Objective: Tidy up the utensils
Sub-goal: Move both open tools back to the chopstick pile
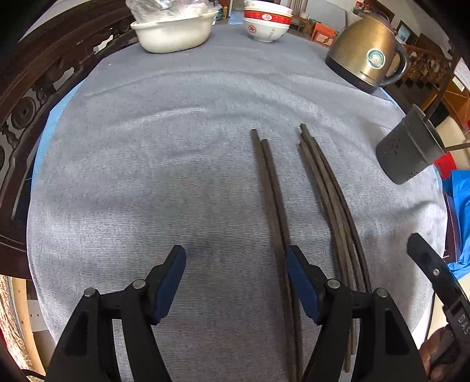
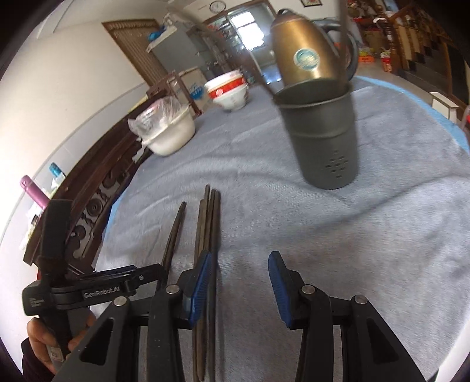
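Two chopstick groups point(image 1: 276, 205) lie on the bench point(image 1: 164, 164) near the holder point(image 2: 326, 138); both grippers, left point(image 1: 236, 258) and right point(image 2: 239, 264), fingers released and empty, at pickup step, next close on sticks.

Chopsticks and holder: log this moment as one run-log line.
stage: pre-grasp | chopsticks: flat on grey cloth | holder: upright | left gripper: open, empty | right gripper: open, empty

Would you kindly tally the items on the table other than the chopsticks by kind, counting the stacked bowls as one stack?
Kettle: 1
Grey utensil holder: 1
White basin: 1
Bowl stack: 1
Total: 4
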{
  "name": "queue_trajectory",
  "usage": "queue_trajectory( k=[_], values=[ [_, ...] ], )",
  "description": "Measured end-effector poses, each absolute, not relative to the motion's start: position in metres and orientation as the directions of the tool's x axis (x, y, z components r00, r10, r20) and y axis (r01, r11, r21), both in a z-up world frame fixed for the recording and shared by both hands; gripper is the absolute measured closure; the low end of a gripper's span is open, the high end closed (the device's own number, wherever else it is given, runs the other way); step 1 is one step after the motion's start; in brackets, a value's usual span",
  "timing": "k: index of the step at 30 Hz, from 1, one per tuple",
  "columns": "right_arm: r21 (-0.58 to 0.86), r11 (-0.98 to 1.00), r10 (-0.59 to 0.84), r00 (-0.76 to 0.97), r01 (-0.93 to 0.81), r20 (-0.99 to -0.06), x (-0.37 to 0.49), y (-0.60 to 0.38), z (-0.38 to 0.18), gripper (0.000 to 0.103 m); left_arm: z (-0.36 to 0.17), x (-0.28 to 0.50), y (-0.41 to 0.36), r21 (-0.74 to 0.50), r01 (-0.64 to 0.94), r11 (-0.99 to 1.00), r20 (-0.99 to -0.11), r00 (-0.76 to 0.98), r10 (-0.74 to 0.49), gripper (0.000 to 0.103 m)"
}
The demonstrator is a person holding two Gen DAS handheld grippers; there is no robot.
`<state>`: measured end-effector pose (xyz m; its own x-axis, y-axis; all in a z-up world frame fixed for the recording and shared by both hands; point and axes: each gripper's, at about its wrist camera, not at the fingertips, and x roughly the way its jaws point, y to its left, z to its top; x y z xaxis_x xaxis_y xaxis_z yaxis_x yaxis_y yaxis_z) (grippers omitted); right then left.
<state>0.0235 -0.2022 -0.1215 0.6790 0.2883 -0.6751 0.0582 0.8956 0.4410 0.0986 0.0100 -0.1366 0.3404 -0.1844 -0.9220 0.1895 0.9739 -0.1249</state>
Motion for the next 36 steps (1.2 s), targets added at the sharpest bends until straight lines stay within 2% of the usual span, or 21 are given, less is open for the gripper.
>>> queue_trajectory(
  k=[3,12,23,26,36],
  values=[
    [0.424,0.905,0.297,0.647,0.045,-0.702,0.039,-0.191,-0.128,0.060,-0.135,0.095,0.018,-0.143,0.183,0.973,-0.919,0.340,-0.199,0.032],
    [0.312,0.950,0.250,0.575,0.010,-0.779,0.072,-0.165,-0.137,0.071,-0.139,0.101,0.024,-0.141,0.173,0.975,-0.922,0.335,-0.193,0.032],
    [0.172,0.984,0.171,0.540,-0.049,-0.824,0.081,-0.146,-0.134,0.072,-0.142,0.106,0.016,-0.155,0.170,0.973,-0.920,0.334,-0.205,0.031],
    [0.092,0.995,0.094,0.531,-0.029,-0.842,0.082,-0.146,-0.135,0.074,-0.140,0.104,0.012,-0.156,0.182,0.971,-0.918,0.335,-0.211,0.032],
    [0.138,0.990,0.099,0.543,0.031,-0.834,0.077,-0.171,-0.136,0.075,-0.142,0.105,0.005,-0.163,0.204,0.965,-0.917,0.329,-0.224,0.030]
  ],
)
